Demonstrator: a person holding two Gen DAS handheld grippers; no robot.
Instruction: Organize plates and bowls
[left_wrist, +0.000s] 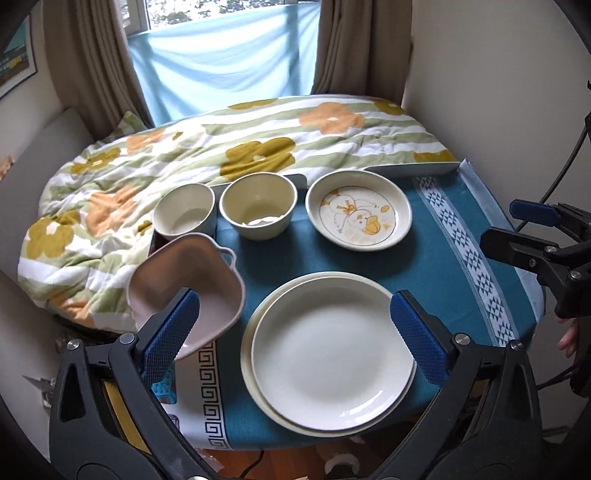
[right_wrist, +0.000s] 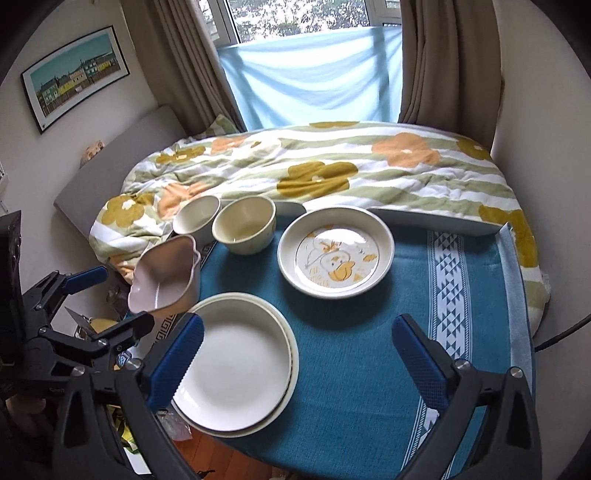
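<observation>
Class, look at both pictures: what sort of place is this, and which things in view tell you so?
Most likely a bedroom or small living room in a home. A flowered quilt lies behind a cloth-covered table set with plates, curtains frame a window, and a framed picture hangs on the wall.

Left wrist view: set low at the near edge of the bench, facing forward and downward along its own gripper toward the window. The stacked white plates lie close beneath the lens; the right gripper enters at the right edge.

Right wrist view: set further right and slightly higher, same general heading, looking over its own gripper. The left gripper appears at its left edge.

Shared field: the bench, stacked white plates, duck plate, two cream bowls, pink bowl, floral quilt, window.
</observation>
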